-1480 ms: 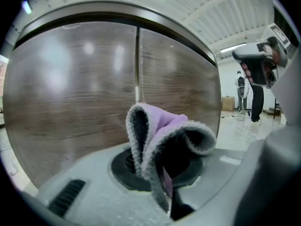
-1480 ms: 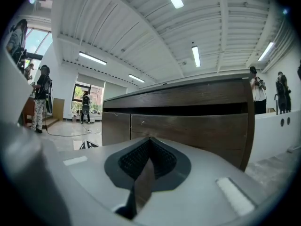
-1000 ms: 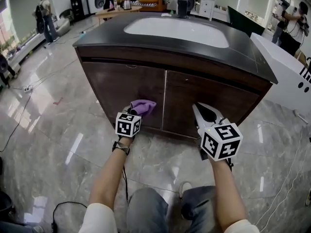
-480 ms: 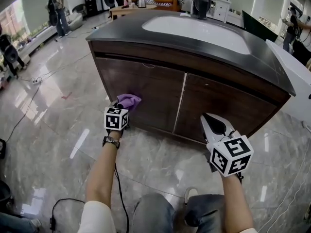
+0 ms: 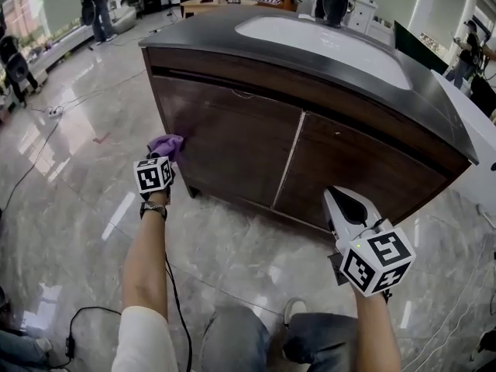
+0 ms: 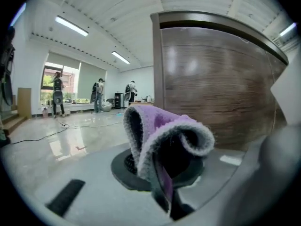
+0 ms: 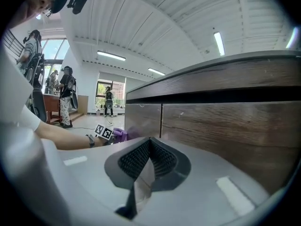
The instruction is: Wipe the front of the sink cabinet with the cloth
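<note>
The person stands facing the sink cabinet (image 5: 256, 142), a dark wood unit with two doors under a black countertop (image 5: 186, 37) and a white basin (image 5: 325, 41).

The left gripper (image 5: 160, 160) is stretched out to the cabinet's left edge, low down beside the left door (image 5: 232, 146). Its fingers are clenched on a purple cloth (image 5: 167, 143). In the left gripper view the cloth (image 6: 164, 131) bulges up from between the fingers in a loose fold, with the wood grain of the cabinet (image 6: 216, 84) rising just beyond it on the right. The cloth sits right at the corner of the cabinet front; I cannot tell whether it is actually pressed to the wood. A wristwatch (image 5: 153, 208) shows on the left wrist.

The right gripper (image 5: 335, 198) hangs low before the right door (image 5: 356, 169), near it but apart. In the right gripper view its ribbed fingers (image 7: 162, 161) are closed together with nothing between them, and the cabinet front (image 7: 225, 121) fills the space ahead.

The floor (image 5: 77, 153) is glossy grey marble, with a black cable (image 5: 174, 301) trailing across it beside the person's legs. People (image 5: 97, 6) stand far back in the room.
</note>
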`<act>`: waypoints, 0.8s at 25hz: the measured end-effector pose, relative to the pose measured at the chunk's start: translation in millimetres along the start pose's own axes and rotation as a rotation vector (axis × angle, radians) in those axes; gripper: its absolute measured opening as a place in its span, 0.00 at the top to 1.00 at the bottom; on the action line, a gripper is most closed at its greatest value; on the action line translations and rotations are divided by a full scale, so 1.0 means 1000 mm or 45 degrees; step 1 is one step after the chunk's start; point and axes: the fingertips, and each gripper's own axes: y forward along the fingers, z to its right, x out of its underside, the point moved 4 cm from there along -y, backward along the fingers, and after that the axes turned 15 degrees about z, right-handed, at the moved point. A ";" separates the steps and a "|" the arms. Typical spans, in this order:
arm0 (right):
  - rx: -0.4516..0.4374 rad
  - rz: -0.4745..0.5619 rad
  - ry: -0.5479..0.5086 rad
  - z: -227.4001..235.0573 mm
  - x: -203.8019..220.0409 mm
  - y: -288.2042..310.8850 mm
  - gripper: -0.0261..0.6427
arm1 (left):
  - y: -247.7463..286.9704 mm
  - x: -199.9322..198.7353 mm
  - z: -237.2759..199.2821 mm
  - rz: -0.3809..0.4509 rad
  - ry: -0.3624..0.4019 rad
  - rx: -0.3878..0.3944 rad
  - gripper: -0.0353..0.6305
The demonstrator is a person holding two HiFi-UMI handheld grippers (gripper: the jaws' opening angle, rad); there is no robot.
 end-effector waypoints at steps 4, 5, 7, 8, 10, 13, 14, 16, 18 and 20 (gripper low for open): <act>0.027 0.017 0.032 0.011 -0.003 -0.006 0.95 | -0.015 0.043 -0.034 0.000 -0.061 -0.145 0.87; 0.028 0.017 0.037 0.013 -0.003 -0.006 0.95 | -0.017 0.056 -0.039 -0.002 -0.083 -0.160 0.87; 0.015 0.007 0.033 0.015 -0.002 -0.006 0.95 | -0.021 0.080 -0.042 -0.001 -0.119 -0.167 0.87; 0.002 -0.001 0.023 0.014 -0.002 -0.006 0.95 | -0.021 0.091 -0.042 0.003 -0.136 -0.166 0.87; -0.027 -0.017 -0.004 0.010 -0.001 -0.010 0.95 | -0.022 0.112 -0.039 0.009 -0.162 -0.164 0.87; -0.048 -0.038 0.010 0.007 0.000 -0.022 0.95 | -0.020 0.144 -0.029 -0.011 -0.186 -0.145 0.87; -0.047 -0.046 0.039 0.007 0.000 -0.025 0.95 | -0.019 0.154 -0.026 -0.021 -0.209 -0.137 0.87; -0.032 -0.053 0.088 0.009 0.000 -0.030 0.95 | -0.016 0.171 -0.020 -0.042 -0.255 -0.120 0.87; -0.013 -0.044 0.091 0.012 -0.001 -0.030 0.95 | -0.011 0.181 -0.013 -0.054 -0.251 -0.099 0.87; 0.007 -0.046 0.085 0.016 0.000 -0.031 0.95 | -0.007 0.191 -0.004 -0.074 -0.222 -0.075 0.87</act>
